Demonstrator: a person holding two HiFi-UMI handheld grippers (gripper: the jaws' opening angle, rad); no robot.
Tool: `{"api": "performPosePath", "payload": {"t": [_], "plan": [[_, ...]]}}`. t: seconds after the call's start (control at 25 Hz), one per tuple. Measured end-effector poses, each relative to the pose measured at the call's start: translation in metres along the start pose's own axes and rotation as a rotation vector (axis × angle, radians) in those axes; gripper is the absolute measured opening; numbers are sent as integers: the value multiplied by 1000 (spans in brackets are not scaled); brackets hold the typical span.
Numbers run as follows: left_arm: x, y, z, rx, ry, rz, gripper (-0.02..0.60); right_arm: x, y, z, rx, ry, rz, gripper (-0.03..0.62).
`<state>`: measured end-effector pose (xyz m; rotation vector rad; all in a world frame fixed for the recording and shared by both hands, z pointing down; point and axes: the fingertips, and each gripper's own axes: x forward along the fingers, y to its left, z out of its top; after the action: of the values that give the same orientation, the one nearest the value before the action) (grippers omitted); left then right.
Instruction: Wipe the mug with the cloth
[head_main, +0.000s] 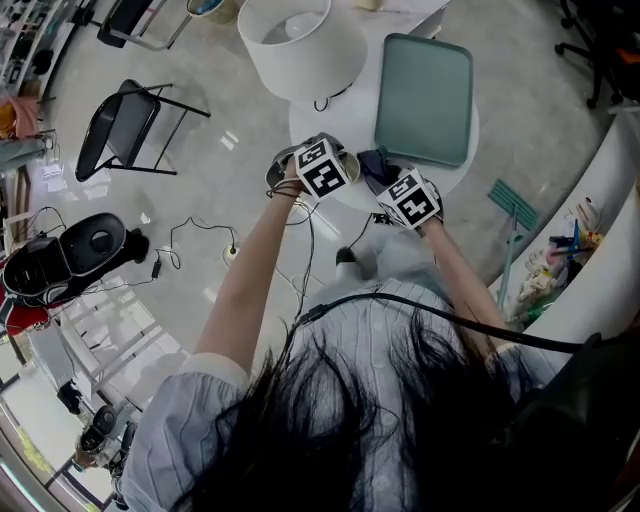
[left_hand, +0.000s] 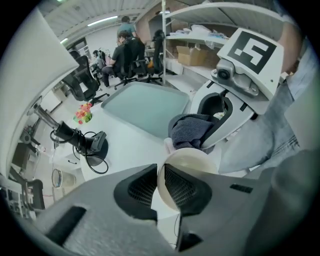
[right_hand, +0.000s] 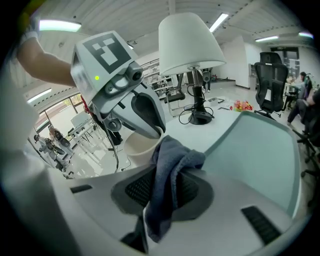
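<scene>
Pale glossy floor surrounds a round white counter (left_hand: 127, 142) that carries a teal tray (head_main: 424, 95) and a white-shaded lamp (head_main: 300, 45). Seen from the head view, the person leans over the counter's near edge with both arms reaching forward. The forearms converge, so the two tools meet side by side just in front of the tray.

The left claw (left_hand: 159, 182) is tilted down and inward. It is clamped on the rim of the cream mug (left_hand: 195, 170), one jaw inside the wall and the other outside. The mug is held above the counter's edge, its opening turned toward the other tool.

The right claw (right_hand: 165, 192) points across at the mug from close by. Its jaws are pinched on the dark blue-grey cloth (right_hand: 170, 180). One end of the cloth bunches beyond the tips and the other hangs down between the jaws. The bunched end sits right at the mug's rim, just beside the left claw's upper jaw. Whether fabric and rim actually touch cannot be told.
</scene>
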<state>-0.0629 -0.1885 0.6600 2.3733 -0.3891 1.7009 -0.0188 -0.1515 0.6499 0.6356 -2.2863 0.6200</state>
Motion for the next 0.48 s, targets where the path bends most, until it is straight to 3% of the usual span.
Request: {"api": "performPosePath", "payload": {"t": [0.48], "plan": [[-5,-2,-7,-339,-78,44,58,-4,7,-8,62,-21,-11,86]]}}
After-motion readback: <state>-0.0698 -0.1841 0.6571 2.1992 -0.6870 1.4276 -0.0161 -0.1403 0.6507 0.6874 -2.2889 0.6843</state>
